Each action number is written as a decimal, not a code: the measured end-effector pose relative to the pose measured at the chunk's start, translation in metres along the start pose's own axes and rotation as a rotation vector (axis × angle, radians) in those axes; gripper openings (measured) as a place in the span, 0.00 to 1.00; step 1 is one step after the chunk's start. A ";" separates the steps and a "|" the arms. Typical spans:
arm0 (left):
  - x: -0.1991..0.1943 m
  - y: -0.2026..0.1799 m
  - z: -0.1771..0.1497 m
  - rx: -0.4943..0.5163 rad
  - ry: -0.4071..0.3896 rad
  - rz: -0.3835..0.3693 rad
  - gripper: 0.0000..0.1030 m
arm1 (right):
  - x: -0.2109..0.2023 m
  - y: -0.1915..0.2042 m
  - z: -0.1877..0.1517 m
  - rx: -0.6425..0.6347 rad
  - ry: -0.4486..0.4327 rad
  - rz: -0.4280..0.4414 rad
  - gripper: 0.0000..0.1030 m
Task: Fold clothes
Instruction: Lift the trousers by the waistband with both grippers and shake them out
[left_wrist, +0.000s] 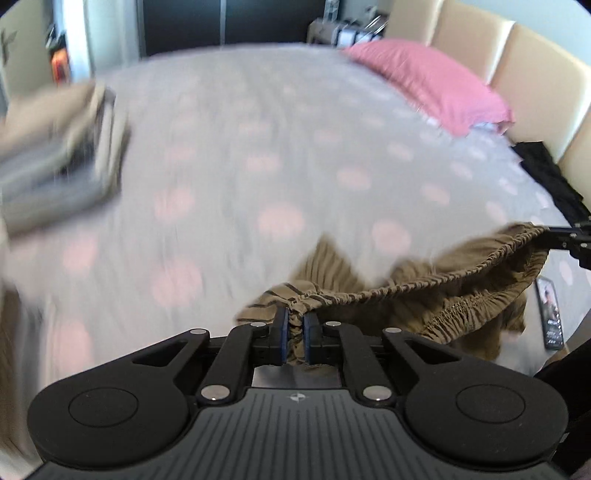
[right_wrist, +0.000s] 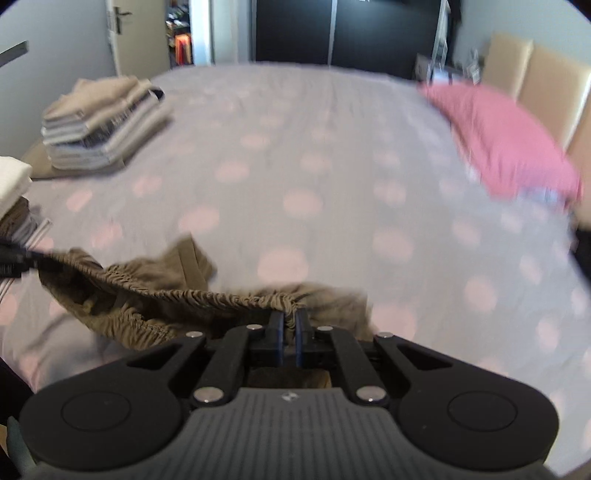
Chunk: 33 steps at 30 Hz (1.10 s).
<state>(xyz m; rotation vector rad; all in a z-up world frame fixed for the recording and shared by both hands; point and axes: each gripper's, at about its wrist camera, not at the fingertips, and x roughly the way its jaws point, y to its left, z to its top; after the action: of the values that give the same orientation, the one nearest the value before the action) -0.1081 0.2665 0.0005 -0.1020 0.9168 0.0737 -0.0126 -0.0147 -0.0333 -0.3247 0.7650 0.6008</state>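
An olive-brown garment with an elastic waistband (left_wrist: 461, 295) hangs stretched between my two grippers above the bed. My left gripper (left_wrist: 294, 317) is shut on one end of the waistband. My right gripper (right_wrist: 290, 317) is shut on the other end of the same garment (right_wrist: 155, 295). The right gripper shows at the right edge of the left wrist view (left_wrist: 569, 240), and the left gripper shows at the left edge of the right wrist view (right_wrist: 14, 262). The garment's lower part droops toward the sheet.
The bed has a grey sheet with pink dots (right_wrist: 295, 155). A stack of folded clothes (right_wrist: 99, 125) sits at its far left, another pile (right_wrist: 14, 199) nearer left. A pink pillow (left_wrist: 428, 81) lies far right, a black garment (left_wrist: 550, 177) and a phone (left_wrist: 550, 314) at the right.
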 end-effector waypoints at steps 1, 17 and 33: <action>-0.009 0.000 0.015 0.023 -0.017 0.001 0.05 | -0.007 -0.002 0.012 -0.012 -0.019 0.001 0.06; -0.050 -0.008 0.240 0.120 -0.222 0.162 0.04 | -0.010 -0.059 0.240 -0.054 -0.238 -0.104 0.05; -0.062 -0.025 0.253 0.186 -0.244 0.203 0.04 | -0.021 -0.059 0.276 -0.160 -0.296 -0.145 0.05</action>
<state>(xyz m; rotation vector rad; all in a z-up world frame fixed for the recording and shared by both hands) 0.0561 0.2711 0.2038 0.1701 0.6838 0.1850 0.1632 0.0634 0.1743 -0.4239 0.4057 0.5592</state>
